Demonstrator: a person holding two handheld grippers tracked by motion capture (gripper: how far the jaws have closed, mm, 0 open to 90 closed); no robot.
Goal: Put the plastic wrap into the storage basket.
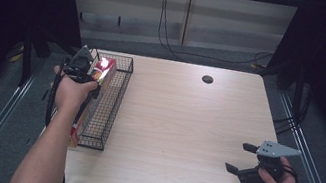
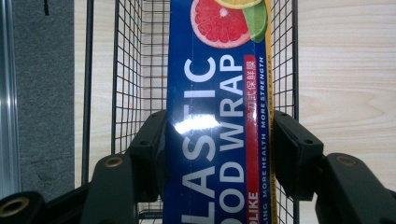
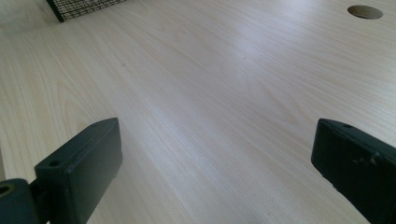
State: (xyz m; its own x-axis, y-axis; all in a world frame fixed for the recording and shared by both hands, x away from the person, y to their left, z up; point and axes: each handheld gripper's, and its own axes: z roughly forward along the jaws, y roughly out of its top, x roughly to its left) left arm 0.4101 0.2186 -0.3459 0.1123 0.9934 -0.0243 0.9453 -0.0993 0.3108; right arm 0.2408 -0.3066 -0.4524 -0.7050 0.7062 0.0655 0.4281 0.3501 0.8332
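nearest you, your right gripper (image 1: 245, 159) rests low at the table's (image 1: 185, 126) front right corner with its jaws wide apart and nothing between them, probably parked out of the way. further out on the left, your left gripper (image 1: 84, 68) is clamped across the width of the plastic wrap box (image 2: 217, 116), which lies lengthwise in the narrow wire basket (image 1: 116, 98), likely because that is the only way it fits. the mesh walls crowd both jaws, while the cable hole (image 1: 207, 79) beyond is no obstacle.
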